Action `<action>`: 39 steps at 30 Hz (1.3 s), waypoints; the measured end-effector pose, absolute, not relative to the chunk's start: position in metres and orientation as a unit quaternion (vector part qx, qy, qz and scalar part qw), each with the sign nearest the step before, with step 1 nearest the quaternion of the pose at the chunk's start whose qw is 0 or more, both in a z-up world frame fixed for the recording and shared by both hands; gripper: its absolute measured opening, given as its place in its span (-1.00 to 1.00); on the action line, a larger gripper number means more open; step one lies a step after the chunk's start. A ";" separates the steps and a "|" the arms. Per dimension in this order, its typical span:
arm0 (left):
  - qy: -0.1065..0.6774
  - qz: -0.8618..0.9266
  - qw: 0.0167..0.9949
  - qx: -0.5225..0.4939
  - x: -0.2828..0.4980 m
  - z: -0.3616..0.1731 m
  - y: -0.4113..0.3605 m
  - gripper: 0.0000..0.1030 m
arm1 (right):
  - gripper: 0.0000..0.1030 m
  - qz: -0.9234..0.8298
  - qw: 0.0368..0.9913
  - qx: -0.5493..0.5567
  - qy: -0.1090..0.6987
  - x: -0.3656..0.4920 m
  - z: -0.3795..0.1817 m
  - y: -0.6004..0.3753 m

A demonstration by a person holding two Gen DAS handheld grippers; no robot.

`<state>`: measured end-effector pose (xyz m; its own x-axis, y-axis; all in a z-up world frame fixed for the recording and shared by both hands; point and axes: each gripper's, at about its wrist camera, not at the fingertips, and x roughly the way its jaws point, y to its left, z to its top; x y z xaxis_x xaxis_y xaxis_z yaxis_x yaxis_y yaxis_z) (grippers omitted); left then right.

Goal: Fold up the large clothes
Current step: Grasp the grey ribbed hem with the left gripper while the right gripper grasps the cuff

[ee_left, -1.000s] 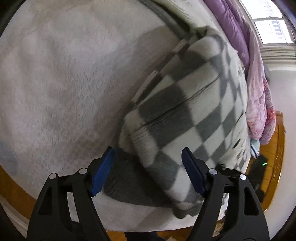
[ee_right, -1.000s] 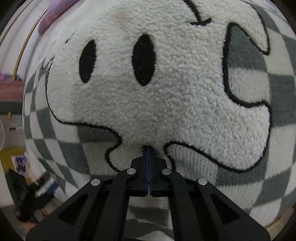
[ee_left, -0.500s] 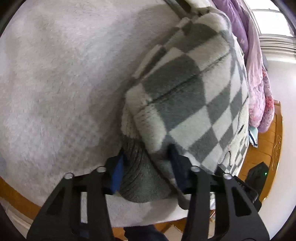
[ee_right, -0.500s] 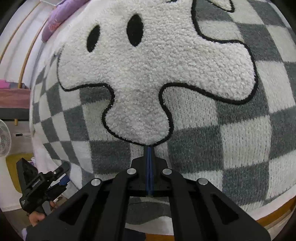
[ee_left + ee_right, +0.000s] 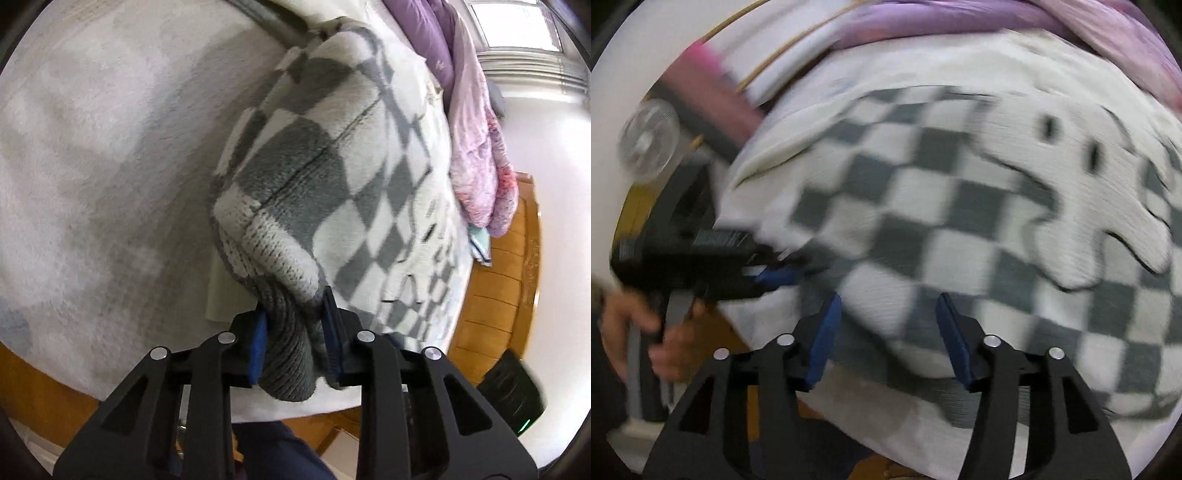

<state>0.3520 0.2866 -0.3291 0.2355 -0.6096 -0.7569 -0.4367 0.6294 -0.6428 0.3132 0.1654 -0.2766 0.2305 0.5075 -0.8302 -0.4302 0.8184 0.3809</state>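
The grey-and-white checkered sweater (image 5: 332,177) lies on a white fleece blanket (image 5: 92,147). My left gripper (image 5: 293,325) is closing, and its blue pads press on the sweater's grey ribbed cuff (image 5: 288,358), which bulges between them. The right wrist view is blurred. It shows the sweater (image 5: 942,206) with its white ghost patch (image 5: 1089,206). There my right gripper (image 5: 888,328) hovers over the sweater's near edge with its jaws opening and nothing pinched between them. A hand (image 5: 665,332) holds the left gripper (image 5: 775,275) at the sweater's left corner.
Purple and pink bedding (image 5: 476,129) is heaped along the far side of the bed. The wooden bed frame (image 5: 502,288) shows past the blanket's edge. A white fan (image 5: 648,138) stands off to the left.
The left jaws have closed from wide apart onto the ribbed cuff and lifted it slightly. The right gripper was shut and has opened, swinging away from the ghost patch towards the sweater's lower left.
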 end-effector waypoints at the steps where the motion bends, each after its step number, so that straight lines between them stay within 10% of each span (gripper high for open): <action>1: 0.615 -0.069 0.661 -0.425 0.354 -0.325 0.286 -0.51 | 0.05 0.304 0.785 0.030 0.539 0.307 -0.277 0.171; 13: 0.618 -0.100 0.642 -0.443 0.351 -0.321 0.295 -0.51 | 0.25 0.277 0.826 -0.144 0.470 0.300 -0.313 0.233; 16: 0.625 -0.109 0.634 -0.442 0.355 -0.322 0.295 -0.51 | -0.40 0.264 0.825 -0.144 0.478 0.309 -0.323 0.233; 18: 0.634 -0.118 0.615 -0.453 0.358 -0.322 0.298 -0.47 | -0.50 0.270 0.820 -0.116 0.491 0.315 -0.319 0.220; 22: 0.618 -0.117 0.634 -0.451 0.365 -0.300 0.308 0.22 | -0.52 0.279 0.817 -0.089 0.497 0.319 -0.304 0.202; 39: 0.559 -0.028 0.763 -0.323 0.434 -0.261 0.240 0.29 | -0.55 0.192 0.769 0.351 0.499 0.352 -0.252 -0.003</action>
